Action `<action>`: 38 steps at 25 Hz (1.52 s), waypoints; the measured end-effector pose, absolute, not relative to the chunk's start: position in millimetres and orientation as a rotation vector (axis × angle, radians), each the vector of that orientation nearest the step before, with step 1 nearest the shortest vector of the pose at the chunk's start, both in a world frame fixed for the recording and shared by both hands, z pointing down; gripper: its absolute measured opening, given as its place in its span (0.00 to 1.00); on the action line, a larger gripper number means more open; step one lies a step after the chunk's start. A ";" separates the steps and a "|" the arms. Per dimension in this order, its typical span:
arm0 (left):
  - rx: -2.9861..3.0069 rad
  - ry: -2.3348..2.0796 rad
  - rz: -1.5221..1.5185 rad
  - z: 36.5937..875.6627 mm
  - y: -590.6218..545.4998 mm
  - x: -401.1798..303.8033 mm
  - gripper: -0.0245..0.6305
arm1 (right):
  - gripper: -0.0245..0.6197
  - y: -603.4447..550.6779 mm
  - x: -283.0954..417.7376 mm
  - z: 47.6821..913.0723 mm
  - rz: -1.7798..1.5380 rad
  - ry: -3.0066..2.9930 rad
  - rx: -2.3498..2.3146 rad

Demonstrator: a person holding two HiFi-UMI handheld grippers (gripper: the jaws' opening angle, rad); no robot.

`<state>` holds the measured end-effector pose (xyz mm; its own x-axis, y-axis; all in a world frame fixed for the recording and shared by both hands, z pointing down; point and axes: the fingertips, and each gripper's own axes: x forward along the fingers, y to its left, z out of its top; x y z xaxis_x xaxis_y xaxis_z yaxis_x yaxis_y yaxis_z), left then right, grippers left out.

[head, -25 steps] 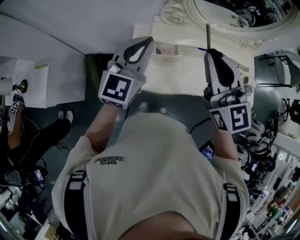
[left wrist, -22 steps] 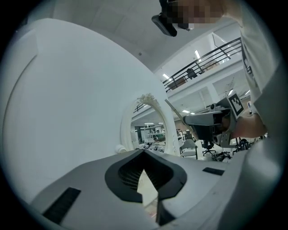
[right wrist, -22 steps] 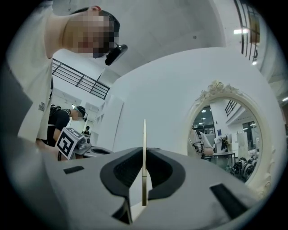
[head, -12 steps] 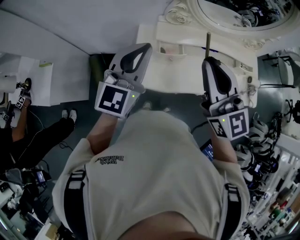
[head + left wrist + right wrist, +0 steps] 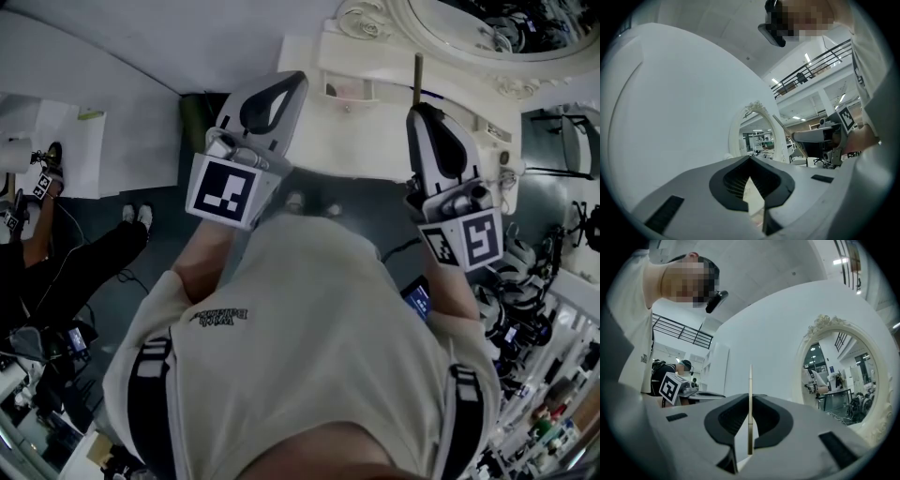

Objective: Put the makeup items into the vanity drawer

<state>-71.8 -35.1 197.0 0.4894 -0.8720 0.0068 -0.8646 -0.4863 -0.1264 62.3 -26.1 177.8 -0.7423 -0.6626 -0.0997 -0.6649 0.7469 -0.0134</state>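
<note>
A white vanity (image 5: 375, 141) with an oval ornate mirror (image 5: 506, 42) stands in front of me. My right gripper (image 5: 424, 111) is shut on a slim olive makeup pencil (image 5: 417, 73), which sticks out past the jaw tips over the vanity top. In the right gripper view the pencil (image 5: 750, 380) stands upright between the jaws of the right gripper (image 5: 750, 397). My left gripper (image 5: 286, 82) is level with it at the vanity's left end, and the left gripper (image 5: 750, 159) is shut with nothing in it. A small open compartment (image 5: 345, 90) on the vanity holds something pinkish.
A dark bin (image 5: 197, 122) stands against the vanity's left side. Further left is a white table (image 5: 66, 150) and a seated person's legs (image 5: 84, 267). Chairs and equipment (image 5: 530, 309) crowd the right side.
The left gripper has lifted a little and edged toward the vanity. The right gripper has rolled slightly, still holding the pencil.
</note>
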 end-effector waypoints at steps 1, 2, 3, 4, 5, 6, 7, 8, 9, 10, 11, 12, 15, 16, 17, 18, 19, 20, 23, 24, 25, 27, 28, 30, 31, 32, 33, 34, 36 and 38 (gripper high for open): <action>-2.617 1.534 -0.110 196.8 -38.0 -72.4 0.06 | 0.08 -30.1 60.3 177.4 0.045 2.850 -1.078; -2.614 1.535 -0.115 197.2 -41.5 -73.2 0.06 | 0.08 -34.6 57.9 177.0 0.059 2.856 -1.073; -2.611 1.537 -0.120 197.8 -45.5 -74.1 0.06 | 0.08 -39.5 55.2 176.8 0.074 2.863 -1.068; -2.607 1.541 -0.123 198.7 -49.8 -74.9 0.06 | 0.08 -44.6 52.2 176.9 0.088 2.870 -1.063; -2.606 1.544 -0.125 199.7 -54.3 -75.7 0.06 | 0.08 -49.9 49.1 177.6 0.100 2.878 -1.058; -2.605 1.548 -0.127 201.2 -58.9 -76.2 0.06 | 0.08 -55.5 46.0 179.0 0.110 2.887 -1.053; -2.606 1.550 -0.127 203.1 -63.7 -76.6 0.06 | 0.08 -61.2 43.2 181.2 0.116 2.896 -1.050; -2.606 1.552 -0.124 205.4 -68.9 -76.9 0.06 | 0.08 -67.0 40.4 184.1 0.119 2.906 -1.048; -2.606 1.553 -0.117 208.2 -74.4 -77.2 0.06 | 0.08 -72.7 37.6 187.3 0.119 2.916 -1.046; -2.606 1.553 -0.110 211.7 -80.3 -77.7 0.06 | 0.08 -78.3 34.7 190.5 0.118 2.925 -1.044; -2.609 1.557 -0.112 216.0 -86.5 -78.3 0.06 | 0.08 -84.0 31.9 193.9 0.116 2.934 -1.042; -2.612 1.565 -0.121 221.0 -92.8 -79.3 0.06 | 0.08 -89.7 29.1 197.4 0.114 2.943 -1.040; -2.628 1.614 -0.145 239.0 -110.7 -86.3 0.06 | 0.08 -107.9 20.1 212.1 0.104 2.970 -1.047; -2.635 1.631 -0.154 246.5 -116.2 -90.1 0.06 | 0.08 -114.4 16.1 219.5 0.090 2.980 -1.051; -2.641 1.644 -0.167 255.0 -121.8 -93.7 0.06 | 0.08 -121.1 11.8 228.1 0.071 2.991 -1.052; -2.649 1.655 -0.183 263.9 -127.6 -96.0 0.06 | 0.08 -128.0 8.5 237.3 0.050 3.003 -1.052; -2.656 1.662 -0.200 272.8 -133.5 -96.3 0.06 | 0.09 -134.6 6.4 246.7 0.031 3.017 -1.050; -2.664 1.667 -0.221 281.6 -139.3 -95.4 0.06 | 0.09 -140.8 5.4 256.0 0.014 3.033 -1.047; -2.685 1.680 -0.283 306.0 -153.5 -91.8 0.06 | 0.09 -156.0 3.1 282.7 -0.029 3.082 -1.038; -2.692 1.683 -0.301 313.9 -156.9 -91.2 0.06 | 0.08 -159.7 1.5 291.4 -0.039 3.099 -1.033; -2.700 1.687 -0.320 322.4 -159.8 -91.1 0.06 | 0.09 -162.9 -0.8 300.4 -0.045 3.117 -1.026; -2.715 1.697 -0.356 340.8 -164.7 -92.4 0.06 | 0.08 -168.3 -7.0 319.7 -0.050 3.156 -1.008; -2.725 1.702 -0.373 350.4 -167.3 -93.2 0.06 | 0.09 -171.2 -10.1 329.8 -0.052 3.175 -0.999; -2.744 1.709 -0.407 369.4 -173.0 -94.0 0.06 | 0.09 -177.8 -15.1 350.3 -0.066 3.212 -0.982; -2.753 1.712 -0.424 378.4 -175.9 -94.1 0.06 | 0.09 -181.1 -16.9 360.2 -0.077 3.228 -0.975; -2.763 1.715 -0.439 387.2 -178.6 -94.2 0.06 | 0.09 -184.0 -18.3 369.4 -0.088 3.240 -0.967; -2.772 1.722 -0.454 395.9 -181.3 -94.9 0.06 | 0.09 -186.5 -19.7 378.1 -0.097 3.248 -0.957; -2.779 1.733 -0.470 404.8 -184.4 -96.3 0.06 | 0.09 -189.0 -21.5 386.5 -0.101 3.255 -0.944; -2.789 1.760 -0.499 422.6 -191.1 -99.1 0.06 | 0.09 -193.8 -25.2 404.3 -0.097 3.276 -0.913; -2.803 1.777 -0.523 439.9 -195.0 -97.4 0.06 | 0.09 -196.4 -27.2 423.8 -0.083 3.304 -0.882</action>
